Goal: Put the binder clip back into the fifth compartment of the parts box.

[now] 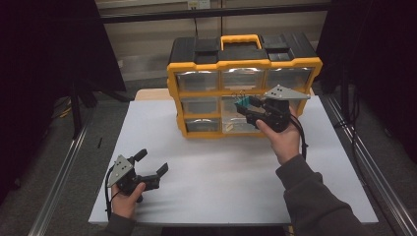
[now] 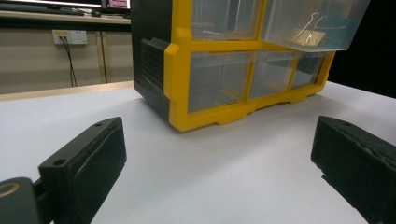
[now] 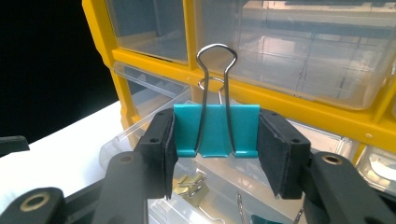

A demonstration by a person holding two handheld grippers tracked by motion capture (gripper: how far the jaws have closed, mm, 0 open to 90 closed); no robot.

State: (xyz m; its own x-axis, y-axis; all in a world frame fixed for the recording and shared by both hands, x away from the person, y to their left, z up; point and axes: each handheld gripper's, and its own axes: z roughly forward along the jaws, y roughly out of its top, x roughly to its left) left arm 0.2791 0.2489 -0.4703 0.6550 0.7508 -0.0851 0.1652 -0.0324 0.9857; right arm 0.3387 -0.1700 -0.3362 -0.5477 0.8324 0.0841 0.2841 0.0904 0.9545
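A yellow and black drawer cabinet (image 1: 243,73) with clear drawers stands at the back of the white table (image 1: 211,167). One middle drawer (image 2: 310,25) is pulled out, and gold clips (image 3: 189,183) lie in it. My right gripper (image 3: 217,135) is shut on a teal binder clip (image 3: 215,129), wire handles up, just above that pulled-out drawer (image 3: 140,140). In the high view the right gripper (image 1: 247,108) hangs in front of the cabinet's middle row with the teal binder clip (image 1: 242,102) at its tip. My left gripper (image 1: 153,164) rests open on the table at the front left, nothing between its pads (image 2: 88,163).
The cabinet (image 2: 224,70) has several shut drawers around the pulled-out one. Metal rails (image 1: 64,172) run along both sides of the table. A wooden board (image 2: 60,89) edges the far side, with a wall socket (image 2: 69,36) behind.
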